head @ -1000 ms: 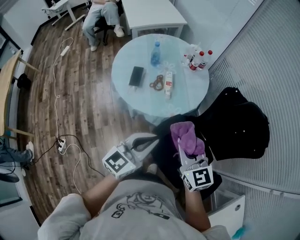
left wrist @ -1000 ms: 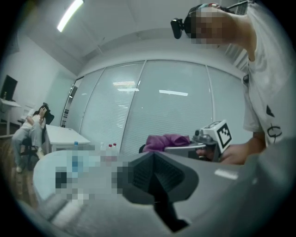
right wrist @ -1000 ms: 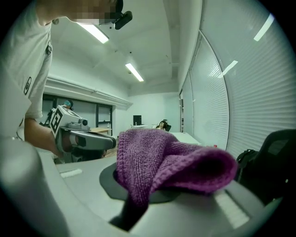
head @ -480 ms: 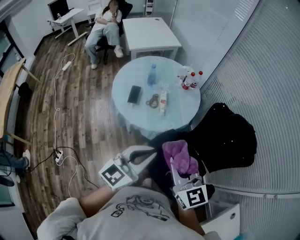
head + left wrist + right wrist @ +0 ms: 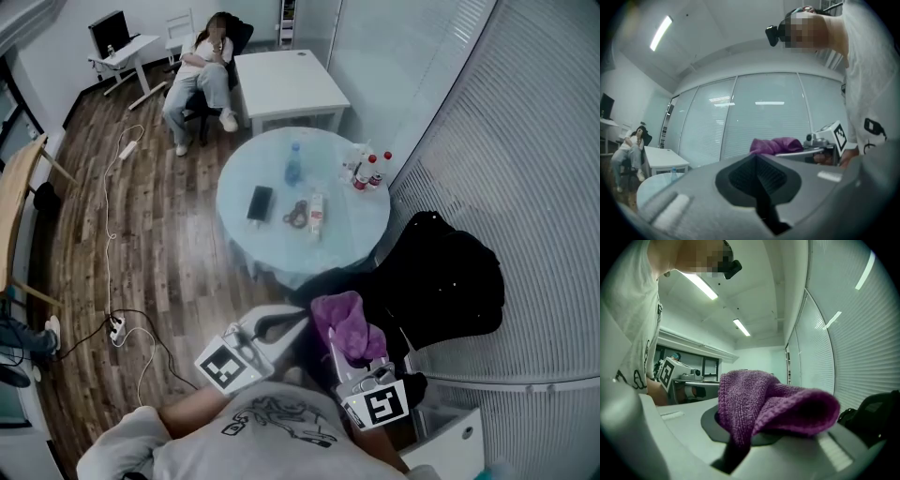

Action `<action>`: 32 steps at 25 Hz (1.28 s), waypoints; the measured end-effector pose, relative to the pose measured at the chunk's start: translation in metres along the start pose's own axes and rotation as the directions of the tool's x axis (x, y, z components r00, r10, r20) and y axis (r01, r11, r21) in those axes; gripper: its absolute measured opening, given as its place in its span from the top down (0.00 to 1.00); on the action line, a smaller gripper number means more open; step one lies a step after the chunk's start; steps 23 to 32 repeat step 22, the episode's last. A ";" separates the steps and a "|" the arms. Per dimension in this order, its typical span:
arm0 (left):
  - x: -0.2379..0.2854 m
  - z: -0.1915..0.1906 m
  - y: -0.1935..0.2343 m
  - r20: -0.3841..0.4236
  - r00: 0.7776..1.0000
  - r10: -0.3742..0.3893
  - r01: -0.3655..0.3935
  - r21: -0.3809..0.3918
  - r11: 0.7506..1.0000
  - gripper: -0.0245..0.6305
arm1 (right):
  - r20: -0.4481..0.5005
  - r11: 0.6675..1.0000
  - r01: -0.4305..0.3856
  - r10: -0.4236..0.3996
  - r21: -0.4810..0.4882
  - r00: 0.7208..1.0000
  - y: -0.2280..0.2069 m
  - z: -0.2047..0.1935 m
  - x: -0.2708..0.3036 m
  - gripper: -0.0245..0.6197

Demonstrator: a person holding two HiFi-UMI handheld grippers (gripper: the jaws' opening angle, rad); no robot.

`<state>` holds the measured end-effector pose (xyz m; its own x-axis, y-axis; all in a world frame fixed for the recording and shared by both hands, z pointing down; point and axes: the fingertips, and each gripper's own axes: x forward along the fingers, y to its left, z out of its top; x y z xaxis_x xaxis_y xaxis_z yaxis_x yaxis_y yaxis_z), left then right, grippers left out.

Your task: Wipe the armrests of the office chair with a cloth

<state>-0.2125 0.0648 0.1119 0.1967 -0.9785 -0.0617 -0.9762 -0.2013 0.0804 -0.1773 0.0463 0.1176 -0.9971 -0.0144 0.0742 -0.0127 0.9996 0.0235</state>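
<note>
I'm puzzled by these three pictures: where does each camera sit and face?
Head view: on the person's head, looking steeply down at the round table, left gripper and right gripper; shirt and arms show.
Left gripper view: on the left gripper, facing the glass wall along shut jaws; shirt shows.
Right gripper view: on the right gripper, along jaws clamping the purple cloth; shirt shows.
Shared: the purple cloth appears in all three.
</note>
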 end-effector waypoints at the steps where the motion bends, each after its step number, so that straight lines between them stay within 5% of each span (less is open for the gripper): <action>1: 0.001 0.001 -0.001 0.000 1.000 -0.001 0.001 0.002 1.000 0.96 | -0.001 1.000 0.004 -0.004 0.002 1.000 -0.001 0.000 -0.002 0.91; 32: 0.012 0.002 -0.006 0.013 1.000 -0.006 0.006 -0.003 1.000 0.96 | 0.001 1.000 0.013 -0.013 -0.009 1.000 -0.008 0.004 -0.006 0.91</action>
